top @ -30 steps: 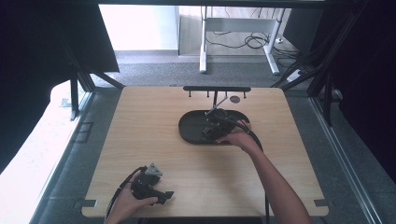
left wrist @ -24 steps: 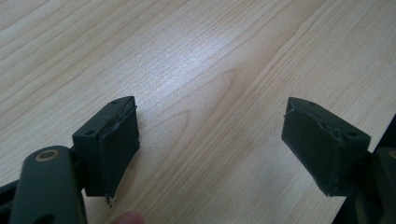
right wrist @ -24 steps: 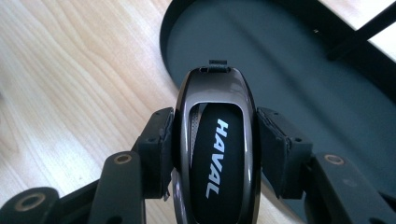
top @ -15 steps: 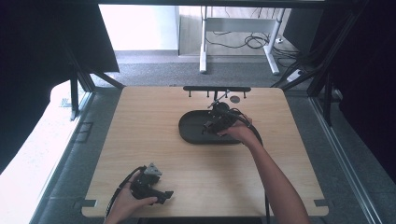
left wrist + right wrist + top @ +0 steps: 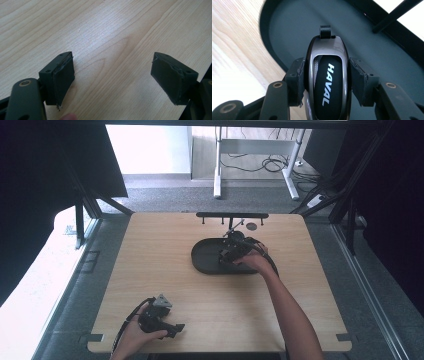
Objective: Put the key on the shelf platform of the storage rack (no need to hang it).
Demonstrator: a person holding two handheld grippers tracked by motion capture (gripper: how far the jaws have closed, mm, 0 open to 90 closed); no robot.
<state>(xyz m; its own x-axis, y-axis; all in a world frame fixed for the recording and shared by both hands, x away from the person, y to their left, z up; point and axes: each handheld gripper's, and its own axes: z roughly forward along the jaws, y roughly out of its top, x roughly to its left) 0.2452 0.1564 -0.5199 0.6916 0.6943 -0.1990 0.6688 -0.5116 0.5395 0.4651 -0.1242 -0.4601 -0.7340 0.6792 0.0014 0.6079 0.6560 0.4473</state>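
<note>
Wooden table, and we've got our right gripper clamped on a glossy black-and-chrome Haval key fob, long axis pointing over the dark oval tray; left gripper sits spread and empty.

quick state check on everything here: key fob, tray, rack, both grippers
black and silver car key fob: clamped in the right gripper, above the tray
dark oval tray: flat on the table, nothing visible in it
black hook rack: upright at the table's far edge
right gripper: shut on the fob
left gripper: open, nothing between the pads
</note>
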